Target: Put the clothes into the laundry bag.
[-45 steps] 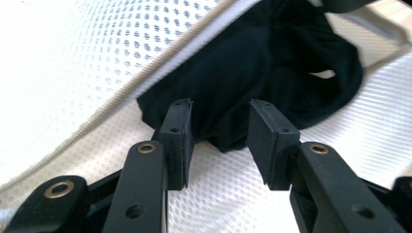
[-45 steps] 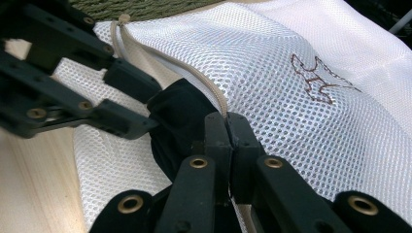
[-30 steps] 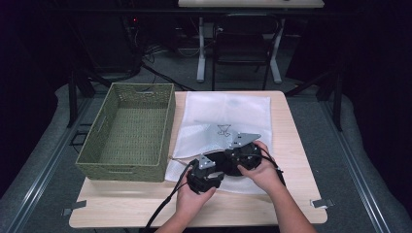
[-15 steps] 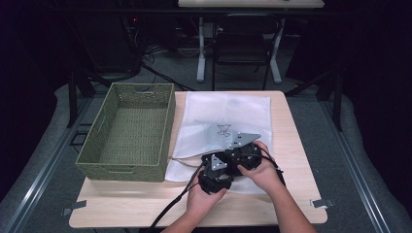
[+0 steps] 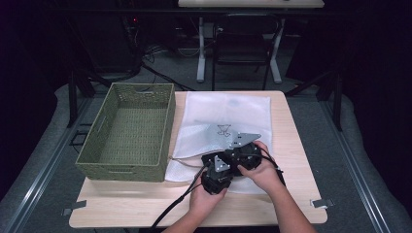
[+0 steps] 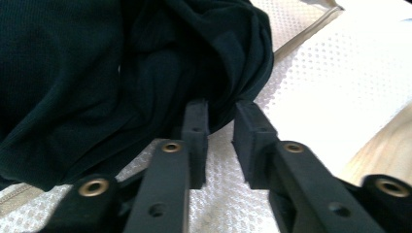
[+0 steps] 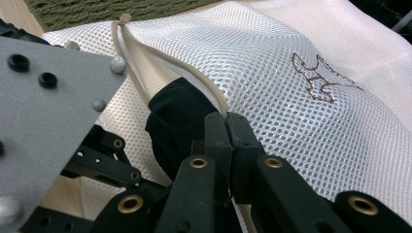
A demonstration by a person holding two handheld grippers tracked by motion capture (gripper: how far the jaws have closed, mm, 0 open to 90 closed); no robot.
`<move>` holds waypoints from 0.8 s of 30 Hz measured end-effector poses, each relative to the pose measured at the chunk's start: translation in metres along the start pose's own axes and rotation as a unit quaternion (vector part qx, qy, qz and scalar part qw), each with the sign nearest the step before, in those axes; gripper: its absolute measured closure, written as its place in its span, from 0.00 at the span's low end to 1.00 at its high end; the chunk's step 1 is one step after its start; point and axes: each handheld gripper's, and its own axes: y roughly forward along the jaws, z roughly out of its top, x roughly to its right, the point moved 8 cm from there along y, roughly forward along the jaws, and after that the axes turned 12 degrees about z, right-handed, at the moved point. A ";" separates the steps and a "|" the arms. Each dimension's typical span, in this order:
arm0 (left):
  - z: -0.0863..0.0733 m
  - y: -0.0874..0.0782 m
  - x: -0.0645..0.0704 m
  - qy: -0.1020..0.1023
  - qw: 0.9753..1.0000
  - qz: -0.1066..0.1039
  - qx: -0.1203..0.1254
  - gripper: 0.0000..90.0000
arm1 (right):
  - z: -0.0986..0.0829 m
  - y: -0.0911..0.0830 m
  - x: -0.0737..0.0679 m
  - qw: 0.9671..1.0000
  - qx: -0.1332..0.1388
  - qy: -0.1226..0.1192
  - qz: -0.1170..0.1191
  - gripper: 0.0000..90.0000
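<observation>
A white mesh laundry bag [image 5: 228, 114] lies flat on the wooden table [image 5: 291, 145], with a brown emblem [image 7: 320, 80] printed on it. A dark garment [image 6: 97, 73] sits in the bag's mouth [image 7: 180, 111], partly under the mesh. My right gripper [image 7: 226, 119] is shut on the beige-trimmed rim of the bag's opening and holds it lifted. My left gripper [image 6: 221, 121] is open by a narrow gap, its tips against the garment's edge over the mesh. Both grippers [image 5: 228, 162] sit close together at the bag's near end, with a hand on each.
A green woven basket [image 5: 128, 131] stands to the left of the bag, nothing visible inside it. The left gripper's grey plate [image 7: 48, 87] crowds the left of the right gripper view. Bare tabletop [image 5: 145, 204] runs along the near edge.
My left gripper has slid right, closer to the right gripper and the bag's mouth. The right gripper has stayed in place on the rim.
</observation>
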 end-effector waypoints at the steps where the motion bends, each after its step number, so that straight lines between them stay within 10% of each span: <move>1: -0.001 0.000 0.000 0.002 1.000 -0.001 -0.003 0.94 | 0.000 0.000 0.000 1.000 0.000 0.000 0.000 0.99; 24: 0.005 -0.002 -0.035 -0.024 0.999 0.035 -0.003 1.00 | 0.000 -0.001 0.001 1.000 0.002 0.001 0.000 0.99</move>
